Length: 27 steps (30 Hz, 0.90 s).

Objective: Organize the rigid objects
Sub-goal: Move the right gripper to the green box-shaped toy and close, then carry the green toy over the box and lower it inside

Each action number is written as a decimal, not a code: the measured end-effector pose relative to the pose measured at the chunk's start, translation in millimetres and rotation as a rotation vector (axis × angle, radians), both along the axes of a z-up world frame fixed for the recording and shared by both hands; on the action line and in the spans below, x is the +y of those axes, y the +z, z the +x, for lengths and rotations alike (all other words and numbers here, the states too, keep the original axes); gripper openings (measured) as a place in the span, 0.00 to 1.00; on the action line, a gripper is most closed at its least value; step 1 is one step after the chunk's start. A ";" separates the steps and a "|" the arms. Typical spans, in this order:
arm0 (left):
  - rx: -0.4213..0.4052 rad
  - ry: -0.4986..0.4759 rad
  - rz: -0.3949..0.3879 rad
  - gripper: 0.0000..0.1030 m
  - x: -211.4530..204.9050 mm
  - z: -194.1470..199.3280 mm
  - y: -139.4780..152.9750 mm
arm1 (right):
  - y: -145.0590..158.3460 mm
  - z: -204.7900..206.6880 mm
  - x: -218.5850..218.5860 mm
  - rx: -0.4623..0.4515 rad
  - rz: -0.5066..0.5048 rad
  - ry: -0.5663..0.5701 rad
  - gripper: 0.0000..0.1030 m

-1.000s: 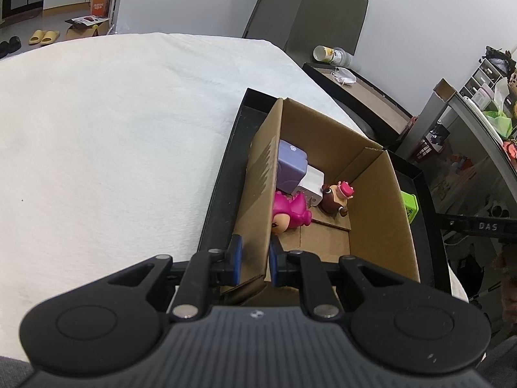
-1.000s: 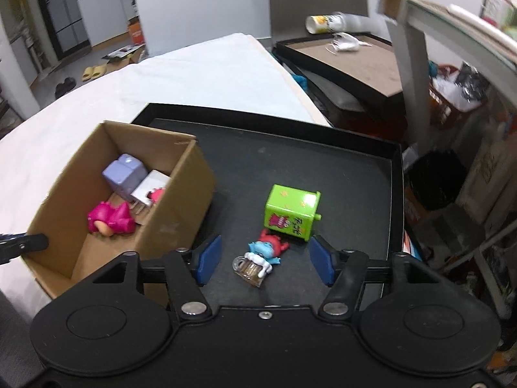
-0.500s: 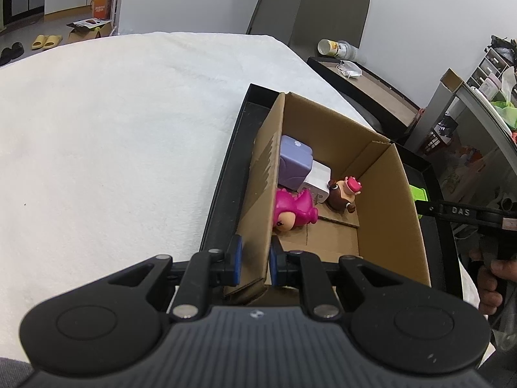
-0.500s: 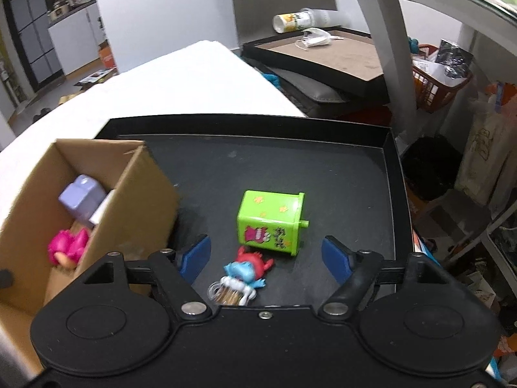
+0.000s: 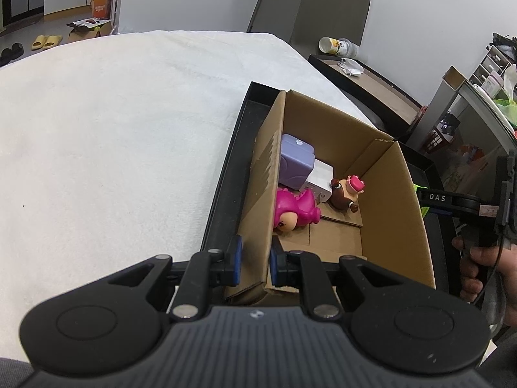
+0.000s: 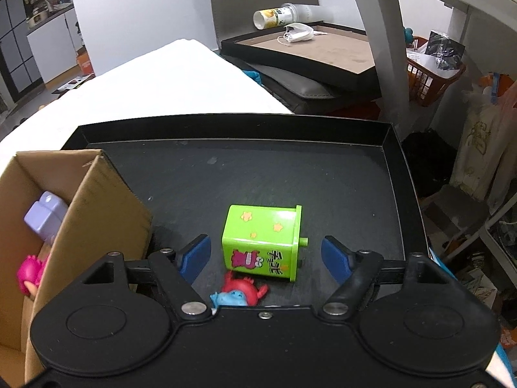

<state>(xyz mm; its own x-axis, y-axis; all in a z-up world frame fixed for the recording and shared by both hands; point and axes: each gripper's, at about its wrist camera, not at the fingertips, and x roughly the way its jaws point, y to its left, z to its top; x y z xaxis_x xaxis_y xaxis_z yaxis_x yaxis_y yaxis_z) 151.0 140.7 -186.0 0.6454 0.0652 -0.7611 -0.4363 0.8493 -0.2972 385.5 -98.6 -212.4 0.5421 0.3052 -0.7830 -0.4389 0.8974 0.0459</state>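
My left gripper (image 5: 254,261) is shut on the near left wall of an open cardboard box (image 5: 397,207), which stands in a black tray (image 5: 223,187). Inside the box lie a purple block (image 5: 295,163), a white block (image 5: 318,177), a pink figure (image 5: 295,208) and a brown figure (image 5: 345,192). My right gripper (image 6: 265,257) is open over the tray (image 6: 290,168), its pads on either side of a green toy box (image 6: 263,242) lying on its side. A red and blue figure (image 6: 240,292) lies just below it. The cardboard box (image 6: 97,213) is at the left.
A white cloth (image 5: 113,129) covers the table left of the tray. Beyond the tray a second black tray (image 6: 316,55) holds a tipped cup (image 6: 279,17) and a face mask (image 6: 299,32). A desk leg (image 6: 384,48) and an orange basket (image 6: 433,74) stand at the right.
My right gripper has moved forward and lower over the tray, so the green toy box now sits between its open pads. My left gripper keeps its hold on the box wall.
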 end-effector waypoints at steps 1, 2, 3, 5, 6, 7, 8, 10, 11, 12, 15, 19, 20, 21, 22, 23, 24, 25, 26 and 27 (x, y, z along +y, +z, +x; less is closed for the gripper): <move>0.000 0.000 -0.001 0.15 0.2 0.2 -0.2 | -0.3 -0.1 0.5 -0.003 0.002 0.000 0.71; 0.000 0.000 -0.001 0.15 0.2 0.3 -0.4 | -1.0 -0.6 0.6 -0.006 0.002 0.002 0.67; 0.000 0.000 0.001 0.15 0.2 0.4 -0.2 | -2.0 -1.2 0.6 -0.010 -0.006 0.003 0.54; 0.000 0.000 0.005 0.15 -0.1 0.9 -0.7 | -0.9 -4.2 -1.2 -0.016 -0.018 0.001 0.54; -0.001 0.001 0.004 0.15 -0.2 1.5 -0.7 | 0.2 -4.7 -3.1 -0.006 -0.013 -0.003 0.53; -0.001 0.003 0.003 0.15 -0.1 1.5 -0.8 | 2.9 -5.6 -6.0 0.004 -0.003 -0.008 0.53; -0.002 0.003 0.003 0.15 -0.4 1.5 -0.6 | 5.7 -7.0 -7.8 0.005 0.000 -0.010 0.53; -0.003 0.000 0.006 0.15 -1.4 1.0 -0.6 | 12.4 -10.4 -11.0 0.000 0.004 -0.009 0.53; -0.004 -0.001 0.007 0.15 -1.7 0.6 -0.4 | 16.3 -12.3 -12.9 0.000 0.007 -0.007 0.53; -0.003 -0.001 0.008 0.15 -1.9 0.4 -0.2 | 19.0 -13.2 -14.1 0.000 0.010 -0.004 0.53; -0.007 0.000 0.007 0.15 -1.7 -1.5 1.1 | 27.9 -17.9 -18.3 0.002 0.010 0.000 0.53; -0.017 0.000 0.001 0.15 -0.8 -5.3 2.8 | 40.4 -22.7 -22.8 0.003 0.025 -0.001 0.53; -0.019 -0.001 0.001 0.15 -0.8 -5.7 3.4 | 43.7 -24.5 -23.2 0.000 0.025 0.001 0.53; -0.021 -0.001 0.002 0.15 -0.7 -6.0 3.5 | 46.6 -26.2 -23.5 -0.001 0.026 0.003 0.53; -0.022 -0.001 0.005 0.15 -0.9 -6.3 3.9 | 49.7 -27.5 -23.7 0.000 0.028 0.005 0.53; -0.023 -0.001 0.007 0.15 -1.1 -6.6 4.3 | 52.6 -29.6 -23.8 0.001 0.031 0.006 0.53; -0.024 -0.001 0.007 0.15 -1.2 -7.0 4.5 | 55.0 -31.0 -24.2 0.000 0.033 0.008 0.53; -0.025 -0.001 0.006 0.15 -1.2 -7.2 4.7 | 58.0 -32.6 -23.9 -0.002 0.034 0.009 0.53; -0.025 -0.001 0.005 0.15 -1.2 -7.5 5.0 | 61.6 -34.3 -23.3 -0.007 0.033 0.012 0.53; -0.027 0.000 0.003 0.15 -1.0 -7.9 5.2 | 64.6 -35.6 -22.9 -0.011 0.033 0.013 0.53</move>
<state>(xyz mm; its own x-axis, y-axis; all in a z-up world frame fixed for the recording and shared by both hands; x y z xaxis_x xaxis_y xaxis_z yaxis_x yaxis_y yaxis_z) 143.1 139.7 -180.9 0.6654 0.0677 -0.7434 -0.4281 0.8504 -0.3058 349.9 -121.5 -147.9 0.5461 0.3377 -0.7667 -0.4515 0.8895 0.0702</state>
